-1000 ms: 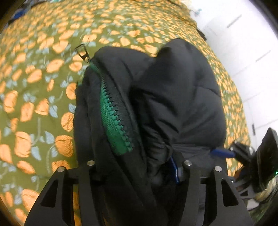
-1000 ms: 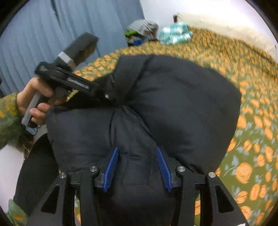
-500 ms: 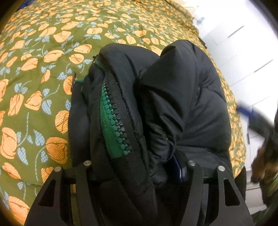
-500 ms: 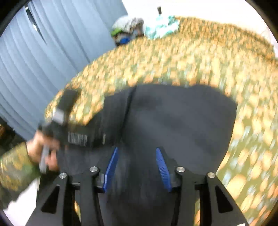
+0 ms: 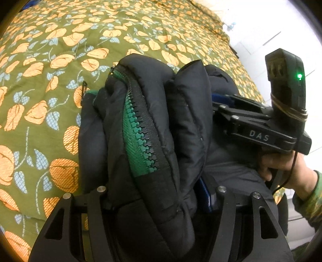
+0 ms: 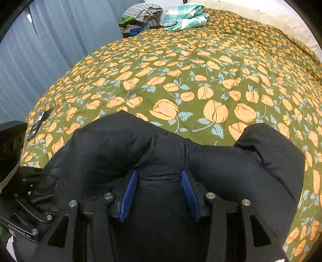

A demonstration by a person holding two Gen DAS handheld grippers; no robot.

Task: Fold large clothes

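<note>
The black puffer jacket (image 5: 161,125) is bunched into a thick bundle, gathered at the near edge of the bed (image 6: 201,80) at about 6 o'clock, not lying flat. The left gripper (image 5: 159,191) has its fingers clamped on a fat wad of layers, with the green zipper (image 5: 138,137) curving up through the middle of the pile. The right gripper (image 6: 159,191) has its blue-padded fingers (image 6: 128,191) drawn in on a padded ridge of the same jacket, which bulges out at 10 and 2 o'clock.

My guess is the folding is only partway done: the layers are stacked, but the bundle has not been laid down and smoothed, so neatening and setting it down remain.

Sleeves, hem and collar are buried in black folds and I cannot tell them apart. The left fingers' tips are swallowed by fabric. A pile of other clothes (image 6: 161,14) sits at the bed's far edge, around 12 o'clock.
</note>
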